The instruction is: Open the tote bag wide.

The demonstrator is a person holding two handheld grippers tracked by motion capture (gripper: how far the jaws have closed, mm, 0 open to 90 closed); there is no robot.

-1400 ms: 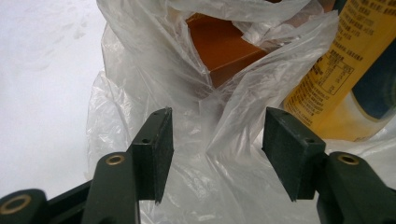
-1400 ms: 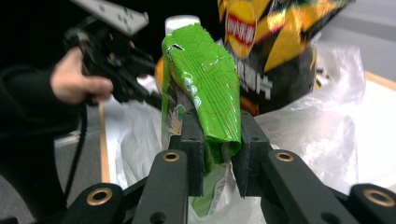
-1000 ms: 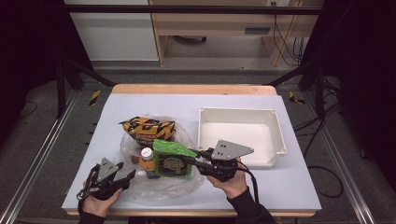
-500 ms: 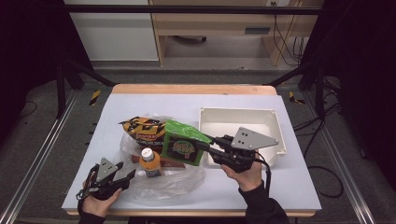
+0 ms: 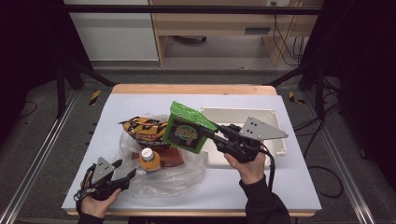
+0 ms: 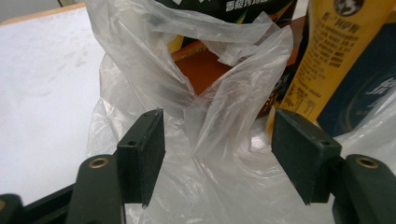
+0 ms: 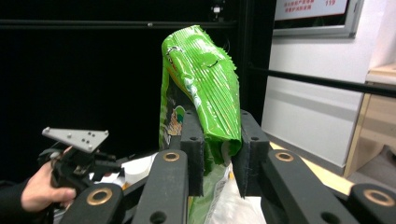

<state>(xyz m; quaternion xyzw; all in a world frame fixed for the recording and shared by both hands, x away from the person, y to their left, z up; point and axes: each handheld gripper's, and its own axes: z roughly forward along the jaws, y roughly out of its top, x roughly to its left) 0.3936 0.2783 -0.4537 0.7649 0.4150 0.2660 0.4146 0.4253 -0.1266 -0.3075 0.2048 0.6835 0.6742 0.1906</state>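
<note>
Lab: framed test table [image 5: 280,186], trailing cables [image 5: 280,37].

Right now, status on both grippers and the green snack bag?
Right gripper shut on green snack bag, lifted above clear plastic bag. Left gripper open, jaws just opening, film between them. White tray beyond.

The high view looks forward and down over the whole table [image 5: 289,186]. Each gripper view rides close behind its own jaws: the left faces the plastic bag [image 6: 205,126] (also seen from above), the right faces sideways across the table.
</note>
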